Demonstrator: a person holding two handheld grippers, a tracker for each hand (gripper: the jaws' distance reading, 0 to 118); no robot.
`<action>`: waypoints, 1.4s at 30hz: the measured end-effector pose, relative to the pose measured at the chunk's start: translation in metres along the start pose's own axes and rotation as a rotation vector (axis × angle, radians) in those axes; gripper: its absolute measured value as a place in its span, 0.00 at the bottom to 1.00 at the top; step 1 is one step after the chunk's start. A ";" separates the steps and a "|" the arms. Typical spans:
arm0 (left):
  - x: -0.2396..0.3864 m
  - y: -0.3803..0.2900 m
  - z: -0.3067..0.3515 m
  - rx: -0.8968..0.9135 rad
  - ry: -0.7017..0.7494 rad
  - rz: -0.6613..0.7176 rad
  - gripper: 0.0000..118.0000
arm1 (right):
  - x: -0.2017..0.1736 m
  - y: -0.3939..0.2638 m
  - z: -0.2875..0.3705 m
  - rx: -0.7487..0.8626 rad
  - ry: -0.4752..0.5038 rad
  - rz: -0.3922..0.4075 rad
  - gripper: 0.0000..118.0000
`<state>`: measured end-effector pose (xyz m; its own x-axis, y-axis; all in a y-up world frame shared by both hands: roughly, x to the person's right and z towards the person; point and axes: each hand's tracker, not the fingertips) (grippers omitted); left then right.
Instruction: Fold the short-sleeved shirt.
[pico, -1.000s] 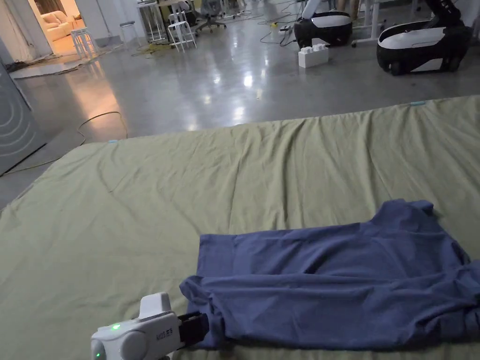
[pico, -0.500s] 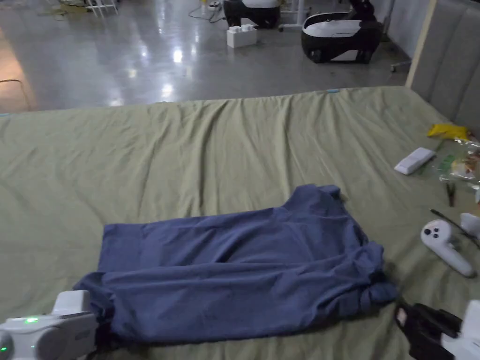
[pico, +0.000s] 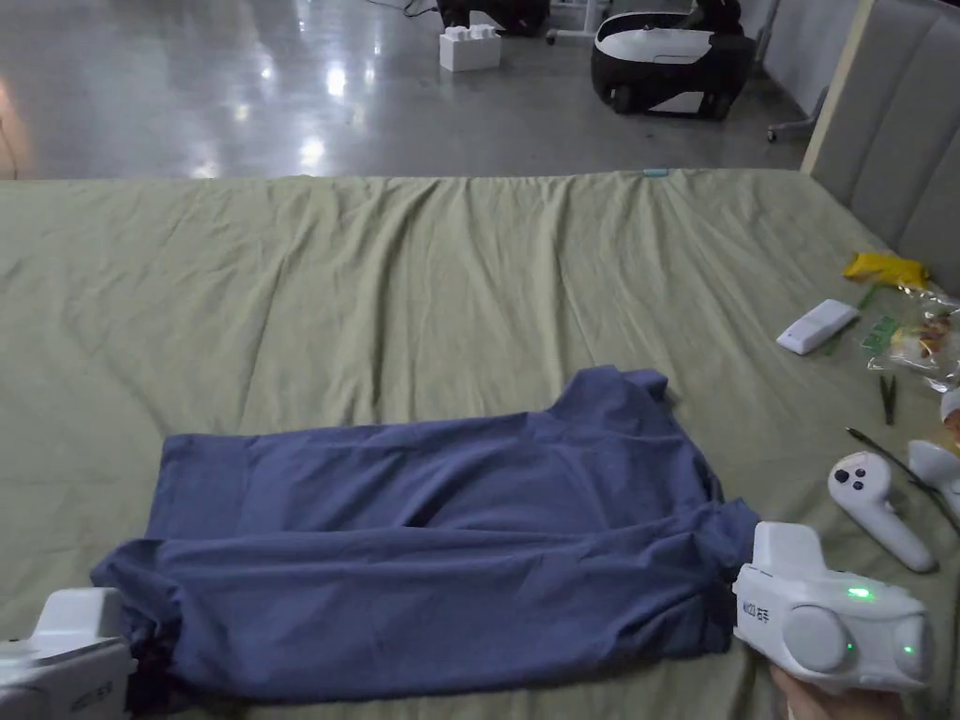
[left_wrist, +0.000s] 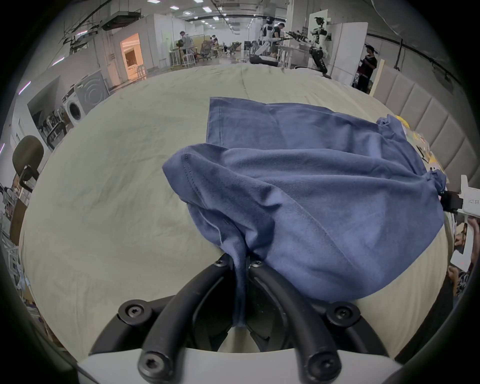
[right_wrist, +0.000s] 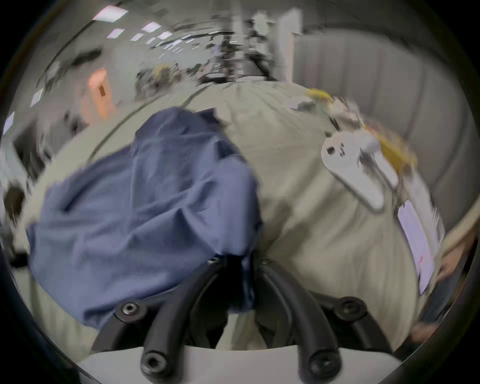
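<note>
Both claws grip cloth at the near edge. Nearest on the left, the left gripper (left_wrist: 240, 262) has its jaws drawn in narrow, pinching a bunched strip of the blue shirt (pico: 441, 553) at the hem end; in the head view its white body (pico: 61, 656) sits at the shirt's lower-left corner. At the right end, the right gripper (right_wrist: 240, 259) also has its jaws nearly together with a fold of the same fabric between them, though its own view is blurred; in the head view it sits (pico: 731, 600) at the shirt's bunched corner.

The shirt lies lengthwise across the green sheet (pico: 375, 281), hem to the left, collar end to the right. Its near long edge is already laid over the body, so I judge the step in hand to be the lengthwise fold. The next move calls for both held ends to travel together, level and taut, so the panel lands flat without bunching.

Counted: one shirt, two grippers. Farther right on the sheet lie two white controllers (pico: 872, 506), one white remote-like bar (pico: 817, 326), one small dark tool (pico: 887, 399), one clear packet (pico: 923, 339) and one yellow wrapper (pico: 886, 269). Beyond the bed, one white block (pico: 469, 49) and one black-and-white machine base (pico: 667, 58) stand on the grey floor (pico: 187, 94).
</note>
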<state>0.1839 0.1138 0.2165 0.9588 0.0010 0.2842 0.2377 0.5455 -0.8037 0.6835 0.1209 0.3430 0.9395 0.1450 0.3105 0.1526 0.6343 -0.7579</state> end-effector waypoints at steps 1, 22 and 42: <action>-0.002 0.002 0.002 -0.004 -0.005 -0.001 0.05 | 0.000 0.001 0.000 -0.005 0.020 0.017 0.05; -0.046 -0.121 0.119 0.081 -0.141 0.176 0.13 | 0.042 -0.119 0.123 -0.004 -0.003 -0.154 0.08; 0.030 -0.131 0.350 0.964 -0.170 0.065 0.65 | 0.012 -0.093 0.311 0.653 0.235 -0.108 0.57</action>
<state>0.1274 0.3353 0.5131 0.9123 0.1343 0.3869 -0.1160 0.9908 -0.0705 0.5852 0.2993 0.5957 0.9820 -0.0661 0.1770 0.1028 0.9729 -0.2073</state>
